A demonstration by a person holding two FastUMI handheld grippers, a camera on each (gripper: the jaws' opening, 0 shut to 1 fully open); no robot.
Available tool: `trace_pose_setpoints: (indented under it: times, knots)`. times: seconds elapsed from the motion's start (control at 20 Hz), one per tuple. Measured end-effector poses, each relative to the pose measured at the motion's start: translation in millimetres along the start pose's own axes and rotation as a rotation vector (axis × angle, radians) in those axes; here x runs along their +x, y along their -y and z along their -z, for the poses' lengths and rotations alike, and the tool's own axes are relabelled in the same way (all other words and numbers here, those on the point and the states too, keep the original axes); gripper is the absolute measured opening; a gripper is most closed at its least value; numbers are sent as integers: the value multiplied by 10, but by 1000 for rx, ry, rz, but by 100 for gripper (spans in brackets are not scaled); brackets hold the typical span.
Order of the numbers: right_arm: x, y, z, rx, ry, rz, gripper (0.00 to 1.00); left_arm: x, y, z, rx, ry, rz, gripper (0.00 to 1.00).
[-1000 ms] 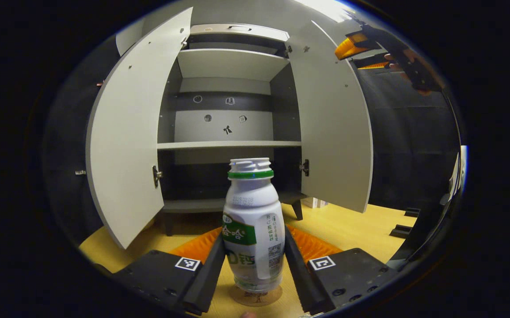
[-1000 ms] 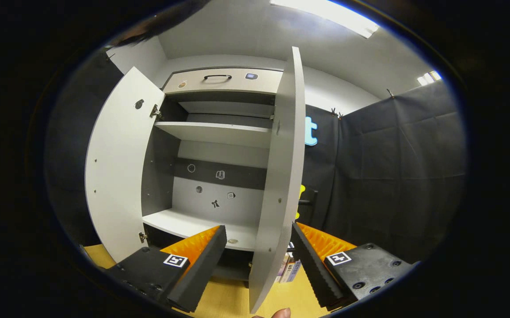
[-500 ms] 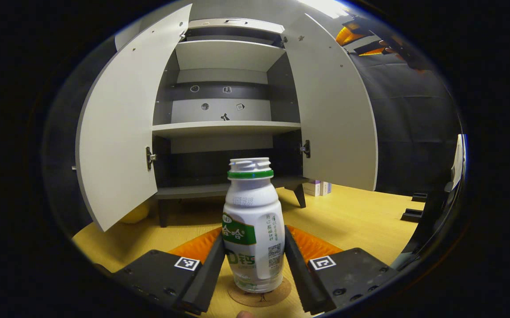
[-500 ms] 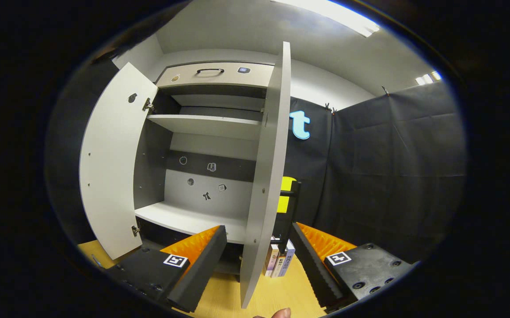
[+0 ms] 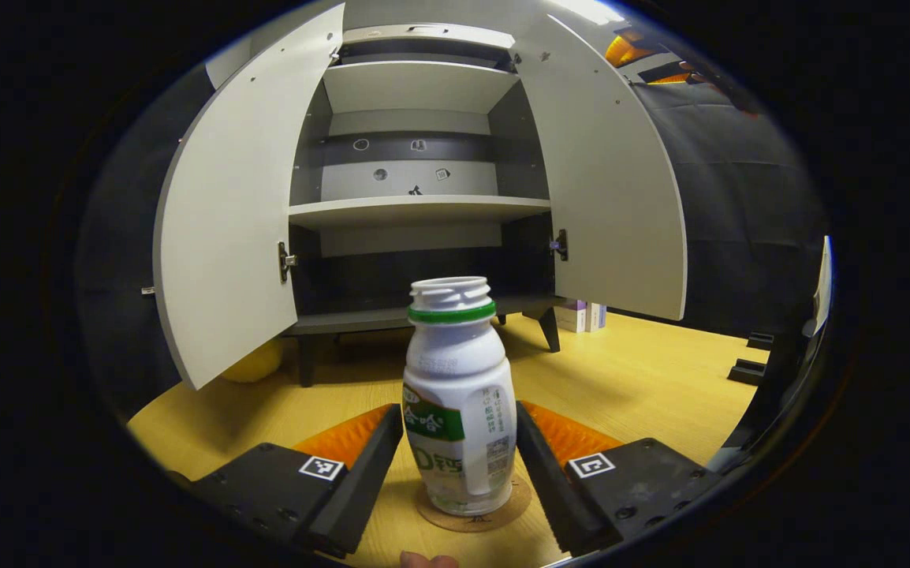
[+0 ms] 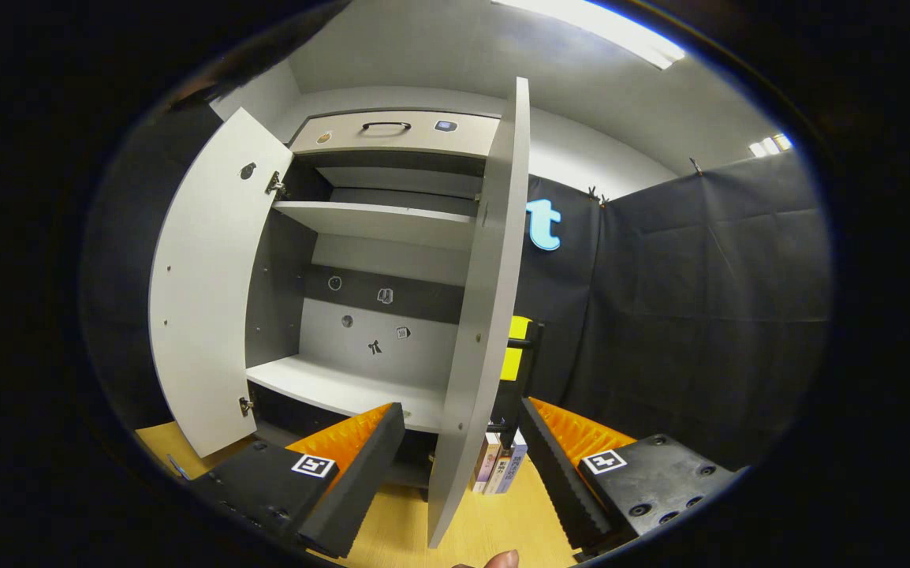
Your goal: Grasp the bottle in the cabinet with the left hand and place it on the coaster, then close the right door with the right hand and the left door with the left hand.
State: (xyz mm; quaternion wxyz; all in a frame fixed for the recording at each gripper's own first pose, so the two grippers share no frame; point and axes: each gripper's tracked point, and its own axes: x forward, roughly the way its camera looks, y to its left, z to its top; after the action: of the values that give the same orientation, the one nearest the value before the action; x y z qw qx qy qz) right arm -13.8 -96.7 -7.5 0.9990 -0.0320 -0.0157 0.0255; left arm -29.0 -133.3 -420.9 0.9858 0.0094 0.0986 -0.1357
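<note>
Since a second ago the white plastic bottle with a green band (image 5: 459, 398) has come down onto the round cork coaster (image 5: 475, 511) and now stands upright on it, leaning very slightly, on the yellow wooden counter (image 5: 644, 379). Left gripper (image 5: 459, 465) fingers have parted a little: narrow gaps show on both sides of the bottle, so it is released, the fingers flanking it closely. Beyond it the grey cabinet (image 5: 415, 209) sits lower in the left gripper view than before, both doors swung wide. In the right gripper view, the right gripper (image 6: 461, 465) is spread wide, grasping nothing, and the edge of the right grey door (image 6: 479, 331) stands between its fingers but farther off, having shifted only slightly. The left grey door (image 6: 203, 292) hangs open, with the shelves between the doors unobstructed.
</note>
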Motion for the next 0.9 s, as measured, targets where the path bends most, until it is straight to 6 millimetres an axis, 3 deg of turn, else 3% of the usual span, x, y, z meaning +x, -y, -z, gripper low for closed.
trace_pose_setpoints:
  times: [0.25,0.4,0.6,0.9]
  knots:
    - [-14,-33,69,25,-24,-9,97,-232,35,-35,10,-45,-4,90]
    - [-6,-31,62,48,-24,-10,98,-468,61,-239,-12,-61,0,92]
    - [2,-8,2,50,3,-19,98,-747,-105,-901,-48,-24,-55,93]
    - [-41,7,-46,86,0,-40,98,-1016,-732,-2090,-107,80,-166,93]
